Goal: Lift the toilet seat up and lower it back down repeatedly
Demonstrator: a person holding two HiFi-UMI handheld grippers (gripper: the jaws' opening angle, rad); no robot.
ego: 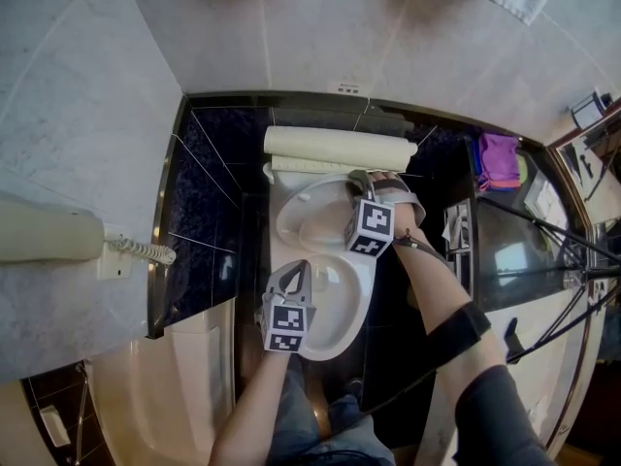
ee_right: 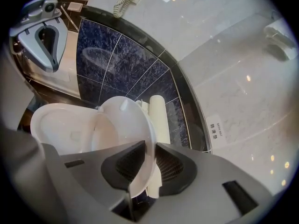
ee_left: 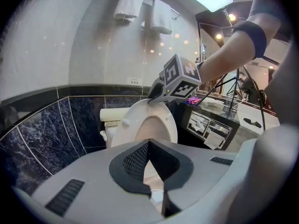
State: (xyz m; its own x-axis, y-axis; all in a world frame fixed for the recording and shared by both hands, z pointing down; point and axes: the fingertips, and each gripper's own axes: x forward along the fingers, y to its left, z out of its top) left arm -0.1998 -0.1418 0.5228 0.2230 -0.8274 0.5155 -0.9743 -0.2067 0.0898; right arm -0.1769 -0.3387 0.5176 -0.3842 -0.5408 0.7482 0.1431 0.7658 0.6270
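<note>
The white toilet seat (ego: 303,214) stands half raised over the bowl (ego: 340,304), and the lid (ego: 335,148) leans upright against the dark tiled wall behind. My right gripper (ego: 361,184) is at the seat's far right rim; in the right gripper view the rim (ee_right: 133,125) runs between the pads and the right gripper (ee_right: 149,164) is shut on it. My left gripper (ego: 296,278) hovers over the front of the bowl with its tips together and nothing held. From the left gripper (ee_left: 148,143) view, the tilted seat (ee_left: 140,120) and the right gripper (ee_left: 155,95) show ahead.
A wall phone handset (ego: 53,236) hangs at the left. Right of the toilet, a dark counter holds a purple cloth (ego: 500,158), with a tissue holder (ee_left: 205,125) on its side and a tripod (ego: 572,270) beyond. White towels (ee_left: 128,3) hang high on the wall.
</note>
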